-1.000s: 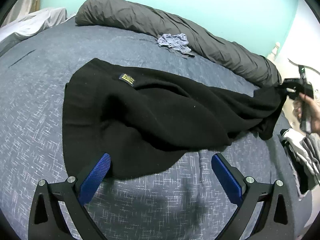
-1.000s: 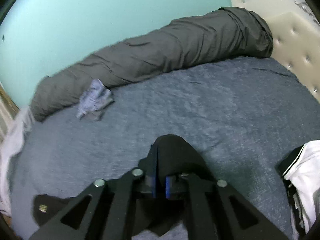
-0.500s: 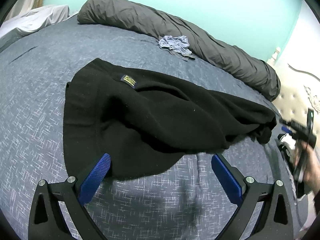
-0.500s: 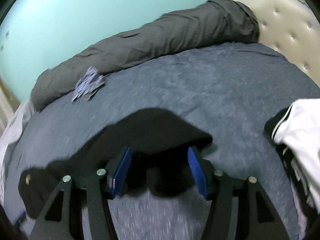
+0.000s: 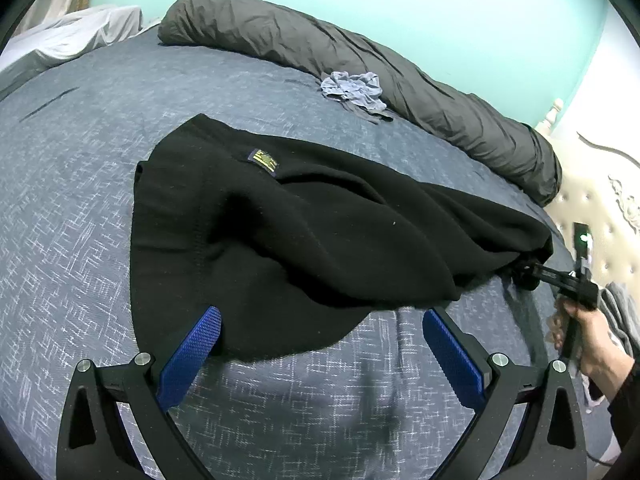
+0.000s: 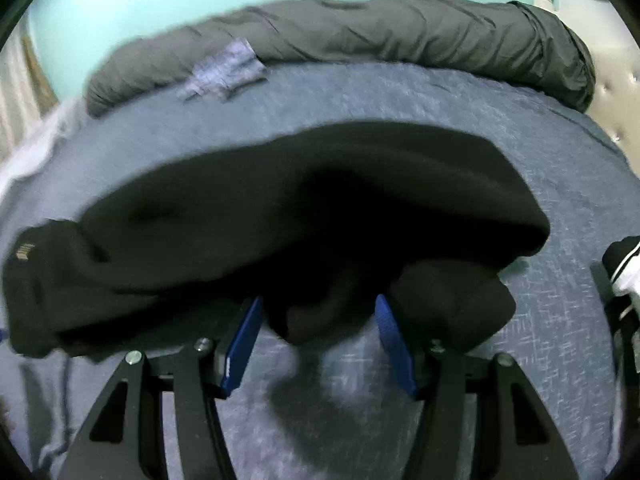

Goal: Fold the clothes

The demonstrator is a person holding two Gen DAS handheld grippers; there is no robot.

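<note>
Left gripper point(image 5: 320, 344): blue fingers point(image 5: 190, 354) spread wide, nothing between them but blue bedspread point(image 5: 80, 208). The left finger's tip sits at the near hem of the black garment point(image 5: 304, 236); whether it touches the cloth, cannot tell. The right finger is clear of it.

Right gripper point(image 6: 318, 338): jaws parted to a middling gap, blue fingers point(image 6: 244, 344) either side of a bunched fold of the black garment point(image 6: 304, 216). The fold hangs in the gap, with space showing on either side of it. View is blurred. From the left wrist view the same gripper point(image 5: 532, 274) shows at the garment's far right end, a hand point(image 5: 592, 340) around its handle.

Count:
- one black garment, with one small yellow label point(image 5: 263, 159) near its upper left
- two grippers
- one long grey rolled duvet point(image 5: 360, 60) along the back of the bed, against the turquoise wall point(image 5: 420, 0)
- one small crumpled pale-blue cloth point(image 5: 352, 88) just in front of the duvet
- one heap of white, grey and black clothes point(image 6: 624, 268) at the right edge of the bed
- one pale sheet point(image 5: 72, 36) at far left

Position: the garment lies stretched across the middle of the bed, broad part at left just ahead of the left gripper, tapering rightward to a bunched end at the right gripper. Beige padded headboard point(image 5: 608, 208) beyond that end.
</note>
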